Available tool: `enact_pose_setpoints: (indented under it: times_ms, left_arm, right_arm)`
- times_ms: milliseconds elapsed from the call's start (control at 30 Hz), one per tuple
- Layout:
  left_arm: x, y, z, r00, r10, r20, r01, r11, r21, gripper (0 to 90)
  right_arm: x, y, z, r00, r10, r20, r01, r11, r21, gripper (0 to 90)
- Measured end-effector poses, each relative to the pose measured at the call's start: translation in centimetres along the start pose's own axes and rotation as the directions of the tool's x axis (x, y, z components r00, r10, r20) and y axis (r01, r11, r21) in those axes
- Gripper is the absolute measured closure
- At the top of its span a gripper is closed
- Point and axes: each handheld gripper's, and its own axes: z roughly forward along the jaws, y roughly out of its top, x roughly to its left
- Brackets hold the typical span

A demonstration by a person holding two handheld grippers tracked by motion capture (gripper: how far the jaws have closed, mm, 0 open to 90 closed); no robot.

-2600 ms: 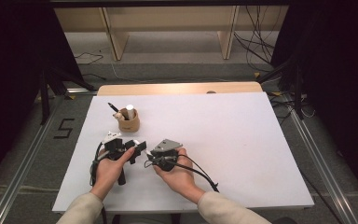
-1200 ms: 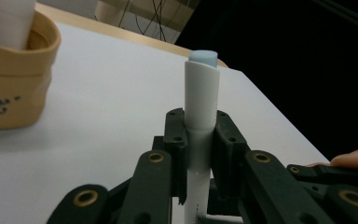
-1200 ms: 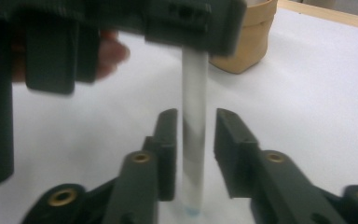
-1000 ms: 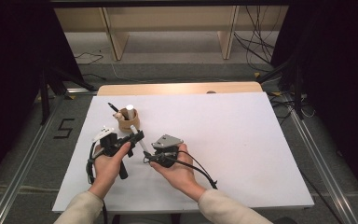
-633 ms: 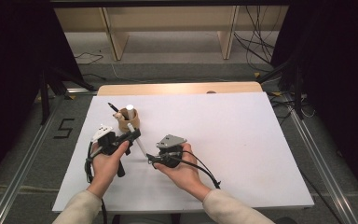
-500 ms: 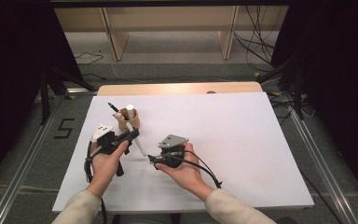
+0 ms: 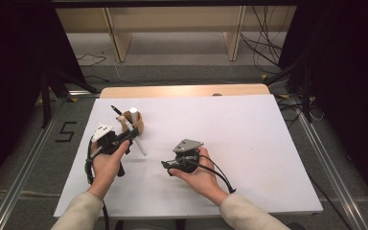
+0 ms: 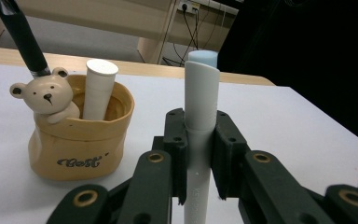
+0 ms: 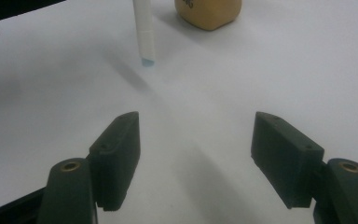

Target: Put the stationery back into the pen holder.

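Note:
My left gripper is shut on a pale grey marker with a blue end, which stands upright between its pads. In the high view the marker slants down to the right of the tan bear pen holder. The holder sits just left of the marker and holds a black pen and a white marker. My right gripper hovers over the white table. Its jaws have just been opening, and my right gripper has nothing between them. Ahead of it hang the marker's blue tip and the holder.
A wooden strip runs along the table's far edge, with shelving legs and cables on the floor behind. Metal rails flank the table. Both forearms come in from the near edge.
The left gripper has carried the marker up and left toward the pen holder. The right gripper has let go of the marker, opened and drawn back to the right.

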Motion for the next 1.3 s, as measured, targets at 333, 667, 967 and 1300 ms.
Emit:
enact_pose_setpoints:
  times_ms: [333,667,967,1300]
  left_arm:
    - [0.2,0.4,0.2,0.9999,0.005,-0.011,-0.005,1.0000,-0.008,77.9]
    - [0.3,0.8,0.4,0.9997,0.011,-0.021,-0.011,0.9999,-0.011,77.9]
    - [0.4,1.4,0.6,0.9990,0.026,-0.035,-0.027,0.9993,-0.027,77.9]
    - [1.0,2.7,0.8,0.9984,0.019,-0.053,-0.022,0.9979,-0.061,77.9]
  right_arm:
    - [-0.6,-1.0,-1.2,0.9999,-0.001,-0.012,0.001,0.9999,0.014,33.5]
    - [-2.0,-2.3,-3.4,0.9999,0.014,-0.001,-0.014,0.9999,0.009,33.3]
    - [-3.2,-3.5,-5.2,0.9993,0.035,0.012,-0.036,0.9993,0.008,32.9]
    - [-3.7,-4.6,-6.3,0.9983,0.053,0.025,-0.053,0.9984,0.017,32.7]
